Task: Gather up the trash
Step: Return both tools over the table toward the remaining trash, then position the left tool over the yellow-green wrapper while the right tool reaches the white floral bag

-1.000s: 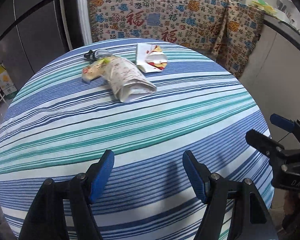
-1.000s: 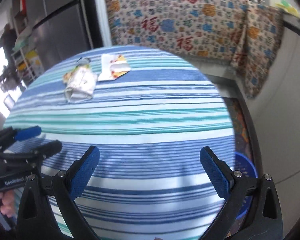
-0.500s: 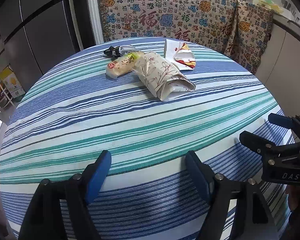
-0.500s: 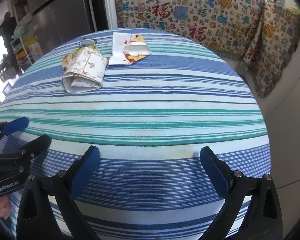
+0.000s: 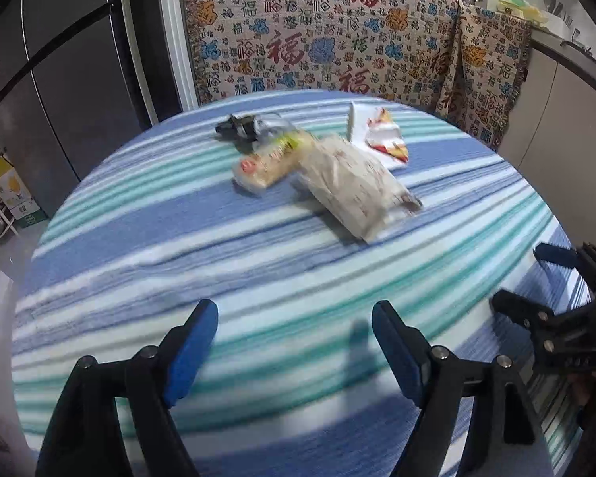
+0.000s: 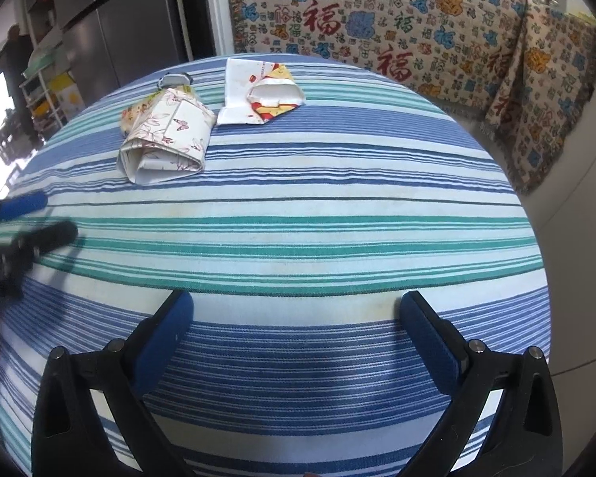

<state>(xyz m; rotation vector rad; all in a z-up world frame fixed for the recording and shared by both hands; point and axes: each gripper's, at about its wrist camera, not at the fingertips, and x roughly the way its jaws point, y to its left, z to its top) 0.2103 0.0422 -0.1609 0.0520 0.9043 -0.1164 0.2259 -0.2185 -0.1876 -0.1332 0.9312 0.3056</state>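
Left tongs [image 5: 294, 342], jaws just widened, and right tongs [image 6: 298, 330] gape empty, tilted downward.

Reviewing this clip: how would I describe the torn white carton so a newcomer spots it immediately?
Start at the round table with the striped cloth; the trash sits in a cluster at its far side, toward the patterned blanket. The torn white carton is the rightmost piece, beside the folded floral paper packet. Only it lies flat with red and yellow print and a ripped-open flap.
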